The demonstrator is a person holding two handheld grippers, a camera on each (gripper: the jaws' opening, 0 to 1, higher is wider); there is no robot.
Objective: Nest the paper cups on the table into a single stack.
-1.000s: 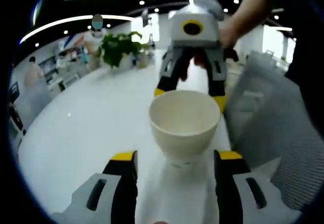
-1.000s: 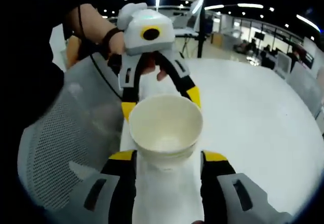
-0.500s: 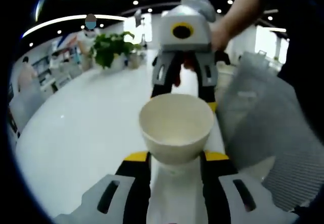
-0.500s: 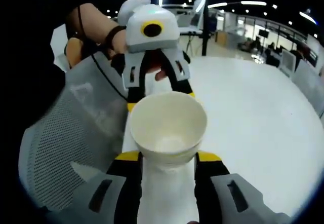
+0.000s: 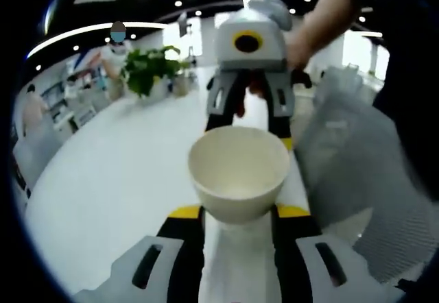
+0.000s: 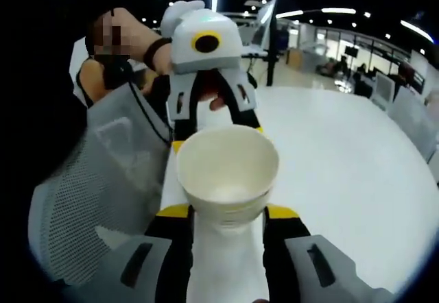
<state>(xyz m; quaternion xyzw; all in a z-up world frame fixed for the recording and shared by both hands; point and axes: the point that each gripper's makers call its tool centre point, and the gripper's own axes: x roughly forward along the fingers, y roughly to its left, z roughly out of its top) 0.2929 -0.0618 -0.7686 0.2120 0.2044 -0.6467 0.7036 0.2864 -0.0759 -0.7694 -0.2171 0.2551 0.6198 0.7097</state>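
Since 1 s ago both tongs closed in on the paper cup (image 5: 239, 173). Left tongs (image 5: 237, 212) & right tongs (image 6: 228, 212) pinch its base from opposite sides, prob. to steady it above the white surface (image 5: 116, 179).

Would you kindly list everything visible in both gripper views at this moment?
paper cup: one stack, cream, upright between both grippers, above the table
table: one, white, under the cup
mesh chair back: one, grey, at the table's edge
potted plant: one, green, far end of the table
left gripper: yellow-tipped fingers shut on the cup's base
right gripper: yellow-tipped fingers shut on the cup's base
hand: one, holding the right gripper
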